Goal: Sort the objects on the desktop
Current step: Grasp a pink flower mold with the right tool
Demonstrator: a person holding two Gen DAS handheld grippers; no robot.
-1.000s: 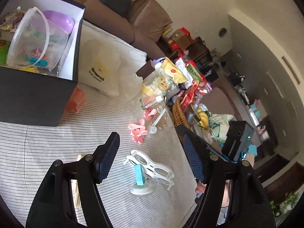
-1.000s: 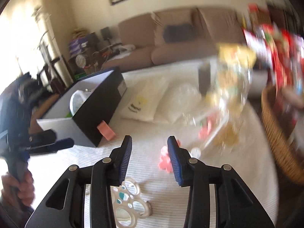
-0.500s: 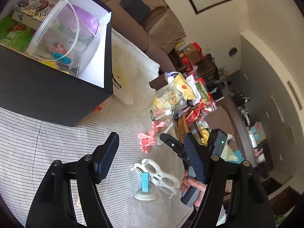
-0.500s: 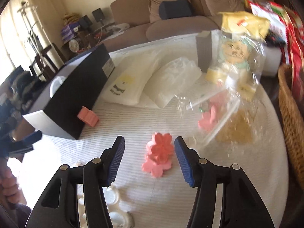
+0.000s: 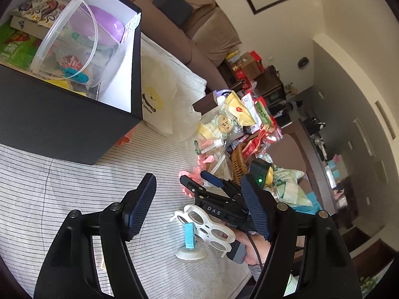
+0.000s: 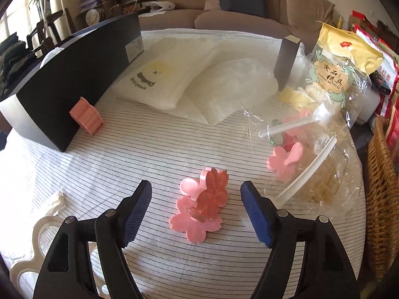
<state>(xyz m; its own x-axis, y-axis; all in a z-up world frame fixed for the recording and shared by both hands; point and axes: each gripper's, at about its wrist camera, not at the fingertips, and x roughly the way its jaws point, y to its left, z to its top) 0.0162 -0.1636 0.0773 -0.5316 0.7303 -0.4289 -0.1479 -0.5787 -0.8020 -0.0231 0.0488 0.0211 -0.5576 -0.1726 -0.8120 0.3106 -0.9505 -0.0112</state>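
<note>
The right gripper [image 6: 195, 208] points down at the bench [image 6: 154, 154], which carries a striped cloth. Its fingers [image 6: 138, 210] have just been opening and now stand wide apart. The pink flower moulds [image 6: 202, 204], a stacked cluster, lie on the cloth between and slightly beyond the fingertips, touched by neither pad.

The left gripper [image 5: 197, 206] hangs above the cloth with its fingers [image 5: 141, 205] apart and nothing between them. Below it lies a white multi-ring mould [image 5: 207, 225], with a small teal piece [image 5: 189, 235] standing on a round white base.

The black storage box [image 5: 62, 122] stands at the far left of the bench, already holding a clear plastic tub [image 5: 72, 47] and snack packets. A pink ridged block [image 6: 87, 118] rests against the box's outer wall.
</note>
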